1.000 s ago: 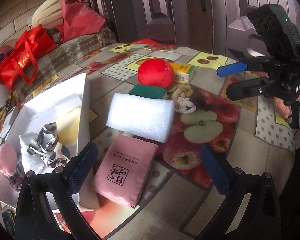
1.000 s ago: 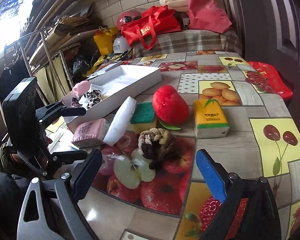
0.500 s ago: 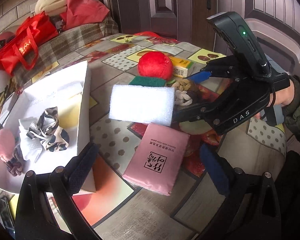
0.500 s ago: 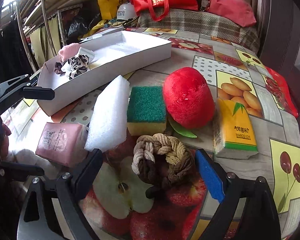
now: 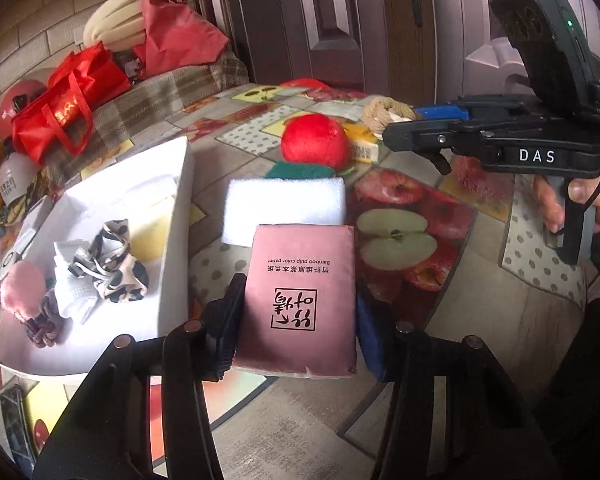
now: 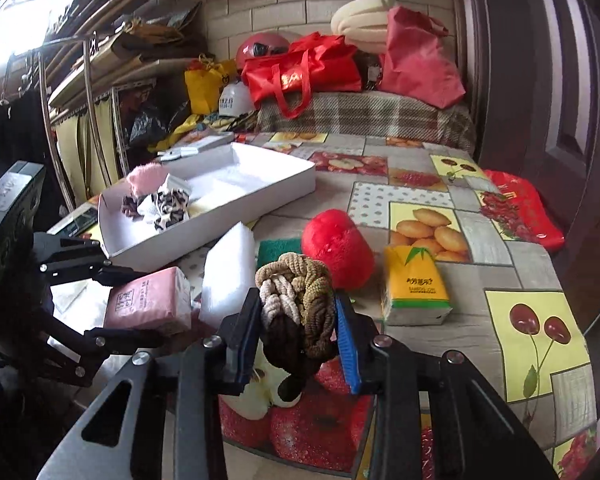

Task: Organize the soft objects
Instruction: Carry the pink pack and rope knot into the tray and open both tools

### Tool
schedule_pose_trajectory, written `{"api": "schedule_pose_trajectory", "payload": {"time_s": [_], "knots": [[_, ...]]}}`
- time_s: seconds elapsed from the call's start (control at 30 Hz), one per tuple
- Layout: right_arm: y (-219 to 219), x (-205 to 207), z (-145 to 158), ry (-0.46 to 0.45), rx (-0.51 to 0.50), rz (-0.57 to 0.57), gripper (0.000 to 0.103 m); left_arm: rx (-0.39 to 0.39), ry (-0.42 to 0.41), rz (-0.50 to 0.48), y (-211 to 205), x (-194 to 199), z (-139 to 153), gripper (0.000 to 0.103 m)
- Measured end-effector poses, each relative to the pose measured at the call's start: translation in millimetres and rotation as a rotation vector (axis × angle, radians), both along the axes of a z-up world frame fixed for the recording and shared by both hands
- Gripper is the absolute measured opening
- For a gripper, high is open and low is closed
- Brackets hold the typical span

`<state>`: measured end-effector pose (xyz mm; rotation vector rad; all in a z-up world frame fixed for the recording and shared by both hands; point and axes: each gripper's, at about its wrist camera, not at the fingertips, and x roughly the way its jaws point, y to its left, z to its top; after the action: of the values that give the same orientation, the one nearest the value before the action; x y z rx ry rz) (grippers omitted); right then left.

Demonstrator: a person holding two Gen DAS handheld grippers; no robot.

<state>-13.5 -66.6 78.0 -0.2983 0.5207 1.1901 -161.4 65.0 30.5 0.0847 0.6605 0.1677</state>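
My left gripper (image 5: 298,312) has a pink tissue pack (image 5: 300,280) between its jaws, which are closing; both pads touch its sides. From the right wrist view the pink tissue pack (image 6: 148,300) sits in the left gripper (image 6: 138,305) just above the table. My right gripper (image 6: 298,320) is shut on a braided rope bundle (image 6: 296,292), held clear of the table. The left wrist view shows the right gripper (image 5: 400,122) with the rope bundle (image 5: 384,114) at its tip. A white box (image 5: 180,208) at the left holds a leopard scrunchie (image 5: 112,268) and a pink pompom (image 5: 22,288).
On the fruit-print tablecloth lie a white foam block (image 5: 284,204), a green sponge (image 5: 300,170), a red plush ball (image 5: 314,146) and a yellow tissue pack (image 6: 414,284). Behind the table, a red bag (image 6: 300,72) sits on a plaid bench. A dark door stands at the right.
The left jaws have narrowed from wide open onto the pink tissue pack. The right gripper has shut on the rope bundle and lifted it off the table.
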Motion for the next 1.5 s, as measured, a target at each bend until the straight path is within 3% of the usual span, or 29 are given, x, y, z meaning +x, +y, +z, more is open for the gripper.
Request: {"api": "schedule_pose_trajectory", "payload": {"time_s": [0.1, 0.17, 0.4, 0.57, 0.73, 1.07, 1.27, 1.5], "knots": [[-0.9, -5.7, 9.2, -0.013, 0.108, -0.072, 0.035, 0.058, -0.151, 0.109, 14.9, -20.1, 13.7, 0.05], [6.1, -9.6, 12.4, -0.014, 0.149, -0.108, 0.035, 0.049, -0.217, 0.182, 33.4, -29.0, 18.6, 0.05], [38.0, -20.8, 10.8, 0.01, 0.16, -0.118, 0.035, 0.0, -0.307, 0.358, 88.2, -40.8, 23.8, 0.051], [58.1, -25.3, 3.8, 0.034, 0.141, -0.114, 0.035, 0.005, -0.328, 0.41, 107.1, -42.5, 23.8, 0.051], [76.8, -44.7, 2.9, -0.017, 0.13, -0.062, 0.035, -0.001, -0.335, 0.448, 121.4, -43.0, 22.9, 0.051], [117.9, -72.9, -0.9, -0.017, 0.107, 0.072, 0.035, -0.131, -0.373, 0.607, 170.5, -64.1, 19.7, 0.051], [154.5, -92.2, -5.2, 0.004, 0.073, 0.193, 0.035, -0.118, -0.357, 0.618, 175.0, -58.2, 18.8, 0.051], [199.7, -94.8, -18.1, 0.094, -0.046, 0.313, 0.035, -0.15, -0.365, 0.628, 181.9, -61.6, 17.9, 0.051]]}}
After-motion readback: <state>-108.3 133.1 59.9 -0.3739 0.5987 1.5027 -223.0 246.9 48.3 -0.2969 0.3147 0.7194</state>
